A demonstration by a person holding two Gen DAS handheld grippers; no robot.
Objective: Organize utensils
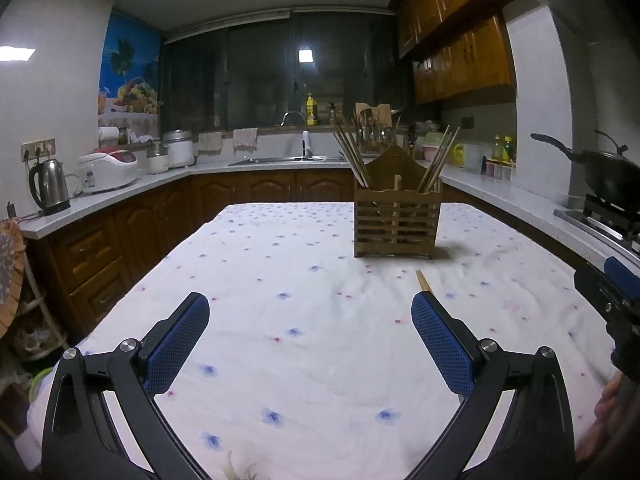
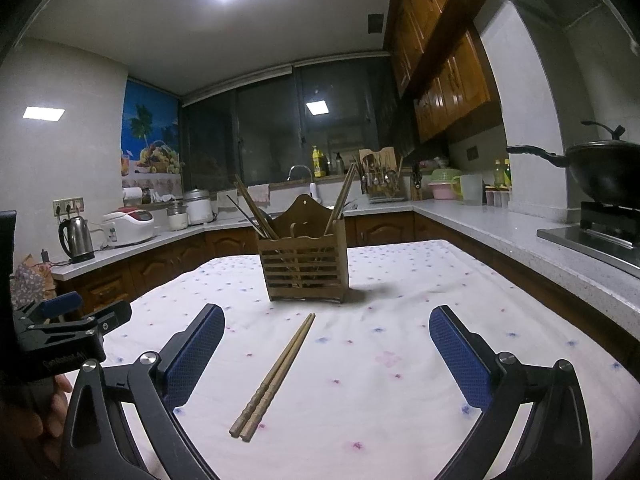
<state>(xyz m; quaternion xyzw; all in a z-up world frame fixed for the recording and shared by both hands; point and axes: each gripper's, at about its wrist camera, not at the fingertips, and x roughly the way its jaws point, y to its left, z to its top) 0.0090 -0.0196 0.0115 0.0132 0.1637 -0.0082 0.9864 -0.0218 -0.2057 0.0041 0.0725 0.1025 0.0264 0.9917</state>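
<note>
A pair of wooden chopsticks (image 2: 276, 376) lies side by side on the flowered white tablecloth (image 2: 400, 360), between the spread fingers of my right gripper (image 2: 328, 314), which is open and holds nothing. Behind them stands a slatted wooden utensil holder (image 2: 304, 268) with several chopsticks leaning in its two compartments. In the left wrist view the holder (image 1: 396, 220) is ahead to the right, and only a chopstick tip (image 1: 423, 282) shows by the right finger. My left gripper (image 1: 310, 304) is open and empty over bare cloth (image 1: 280, 260).
Each gripper shows in the other's view: the right gripper (image 1: 612, 292) at the right edge, the left gripper (image 2: 60, 332) at the left edge. Kitchen counters surround the table, with a kettle (image 1: 50, 186), a rice cooker (image 1: 108, 170), a sink (image 1: 288, 160) and a wok (image 2: 600, 172) on the stove.
</note>
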